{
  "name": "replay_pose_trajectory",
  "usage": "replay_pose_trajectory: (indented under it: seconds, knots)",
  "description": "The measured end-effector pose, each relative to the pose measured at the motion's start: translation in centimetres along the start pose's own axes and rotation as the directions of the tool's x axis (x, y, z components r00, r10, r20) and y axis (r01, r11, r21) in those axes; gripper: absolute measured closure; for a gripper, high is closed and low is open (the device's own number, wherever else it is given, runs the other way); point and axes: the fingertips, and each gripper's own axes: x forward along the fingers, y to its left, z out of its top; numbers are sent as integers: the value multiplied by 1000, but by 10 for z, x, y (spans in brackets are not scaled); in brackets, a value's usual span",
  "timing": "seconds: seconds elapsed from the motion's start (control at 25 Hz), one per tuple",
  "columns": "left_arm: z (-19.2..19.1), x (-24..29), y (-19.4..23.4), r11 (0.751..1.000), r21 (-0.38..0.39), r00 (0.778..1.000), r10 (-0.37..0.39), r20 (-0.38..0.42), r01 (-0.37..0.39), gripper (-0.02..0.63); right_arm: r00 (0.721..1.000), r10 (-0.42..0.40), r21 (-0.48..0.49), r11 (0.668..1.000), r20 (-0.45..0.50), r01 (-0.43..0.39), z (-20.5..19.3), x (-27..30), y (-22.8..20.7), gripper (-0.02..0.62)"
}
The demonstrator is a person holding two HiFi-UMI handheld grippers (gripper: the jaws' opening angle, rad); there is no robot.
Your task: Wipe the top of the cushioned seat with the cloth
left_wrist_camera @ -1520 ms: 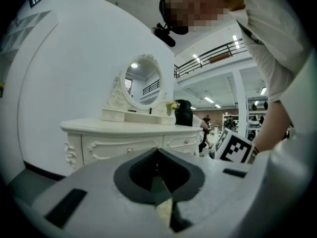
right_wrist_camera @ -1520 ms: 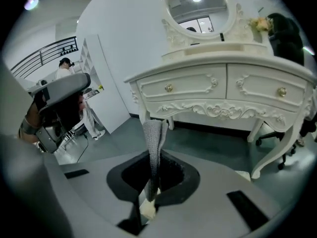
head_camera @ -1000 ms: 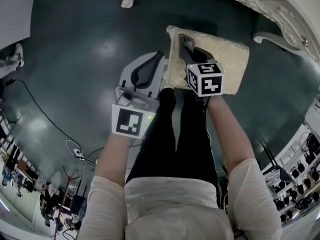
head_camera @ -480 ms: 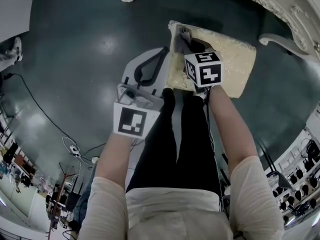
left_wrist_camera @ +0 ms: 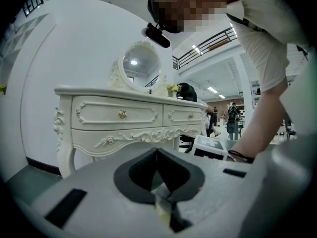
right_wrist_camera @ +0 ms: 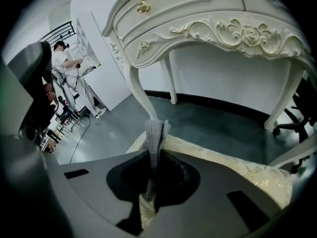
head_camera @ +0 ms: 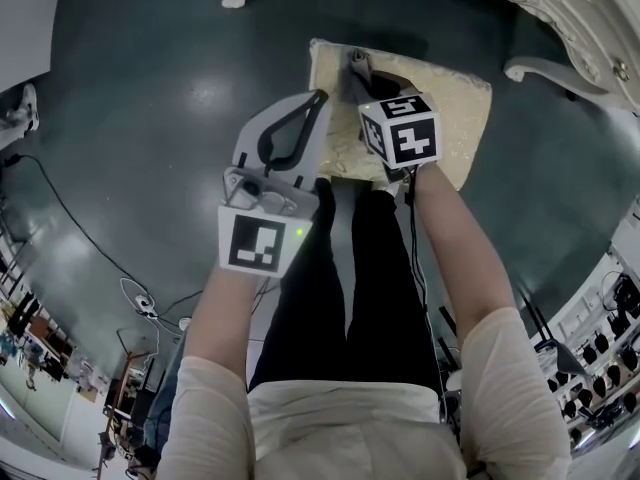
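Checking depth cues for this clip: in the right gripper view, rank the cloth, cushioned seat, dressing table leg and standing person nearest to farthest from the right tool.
1. Cloth, clamped in the right tool, centre.
2. Cushioned seat, directly beneath it, spreading right.
3. Dressing table leg, farther ahead on the floor, centre.
4. Person, far background, left.

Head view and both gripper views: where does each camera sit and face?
Head view: on the person's head, steeply down onto left gripper, right gripper, forearms, legs, cushioned seat.
Left gripper view: rides the left gripper, facing the dressing table; right forearm shows.
Right gripper view: rides the right gripper, facing the gripped cloth and seat.
Shared: both gripper views show the dressing table.
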Motion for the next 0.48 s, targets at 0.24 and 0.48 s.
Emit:
replay_pose_trajectory:
  seconds: [0.24, 0.48]
  knots:
    - [5, 20, -25, 1000, 9, 1000, 0, 5, 0, 603, 1000, -12, 6, 1000, 2, 12, -11, -20, -36, 566]
    - [6, 39, -57, 1000, 0, 1000, -12, -9, 12, 603, 1000, -22, 22, 1000, 6, 22, -26, -41, -68, 566]
